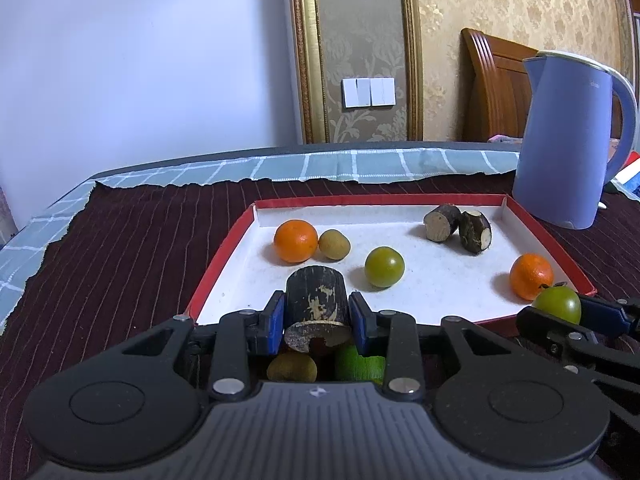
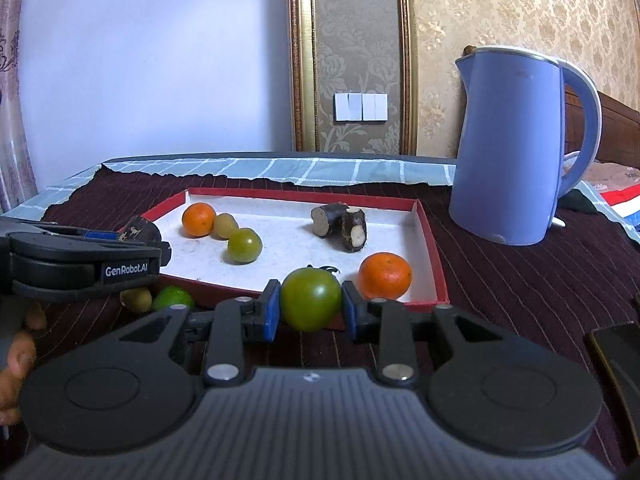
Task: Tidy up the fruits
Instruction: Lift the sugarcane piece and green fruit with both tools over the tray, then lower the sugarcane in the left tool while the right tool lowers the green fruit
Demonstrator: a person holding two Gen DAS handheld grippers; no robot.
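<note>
Carrying two pieces toward the red-rimmed tray [image 1: 224,248], by the look of it. Left gripper [image 1: 316,316] clamped on a dark sugarcane stub [image 1: 316,296], held above the tray's near-left edge; right gripper [image 2: 306,308] clamped on a green tomato [image 2: 311,300], poised at the near rim at about 5 o'clock of the tray. Already lying inside: an orange [image 1: 295,240] touching a small tan fruit [image 1: 334,245] at 10 o'clock, a second green tomato [image 1: 384,267] near the centre, two sugarcane pieces [image 1: 458,226] touching each other at 1 o'clock, another orange [image 1: 531,276] at 4 o'clock. Still out on the dark striped cloth [image 1: 120,248], just short of the near rim: a kiwi [image 2: 137,299] and a lime [image 2: 173,298]. Next, probably: lower each piece over bare white floor, like beside like, then ease the jaws apart. Worth watching: round fruit rolling on release, the near orange crowding the tomato's landing spot. Blue kettle [image 2: 516,148] at 2 o'clock beyond the tray, clear of both paths.
</note>
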